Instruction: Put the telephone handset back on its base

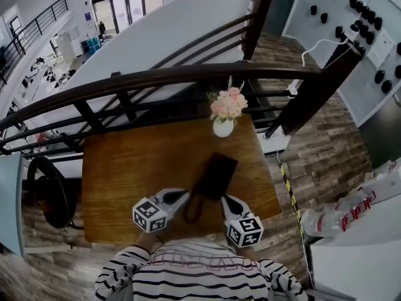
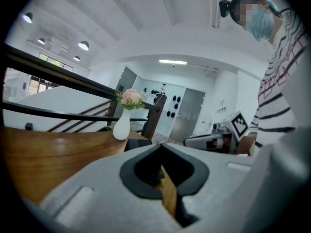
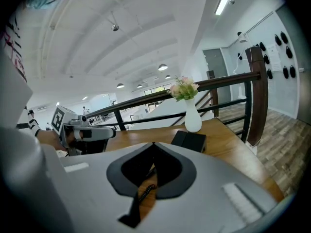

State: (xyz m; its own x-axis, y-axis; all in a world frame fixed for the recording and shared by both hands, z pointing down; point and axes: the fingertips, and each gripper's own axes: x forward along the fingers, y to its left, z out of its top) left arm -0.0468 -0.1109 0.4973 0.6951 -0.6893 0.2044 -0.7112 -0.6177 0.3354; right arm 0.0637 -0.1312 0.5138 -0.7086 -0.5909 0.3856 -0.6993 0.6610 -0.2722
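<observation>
Fingers (image 2: 97,193) of left gripper (image 1: 183,195) and right gripper (image 1: 227,200): pressed together, empty. Telephone (image 1: 215,174): black, mid-table (image 1: 125,162), just beyond both; coiled cord (image 1: 191,211) loops between them. Handset apparently seated already. Handling: part fingers before regrasping; keep cord off base.

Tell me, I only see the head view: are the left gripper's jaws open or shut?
Observer: Shut. The left gripper view shows the left gripper with its tips touching.
Operator: And the other one?
Observer: The right gripper is shut too. Its own view shows the tips meeting.
Operator: What's the vase like from the side?
Observer: The white vase has a slim neck over a rounder bottom, and it stands upright beyond the black telephone.
</observation>
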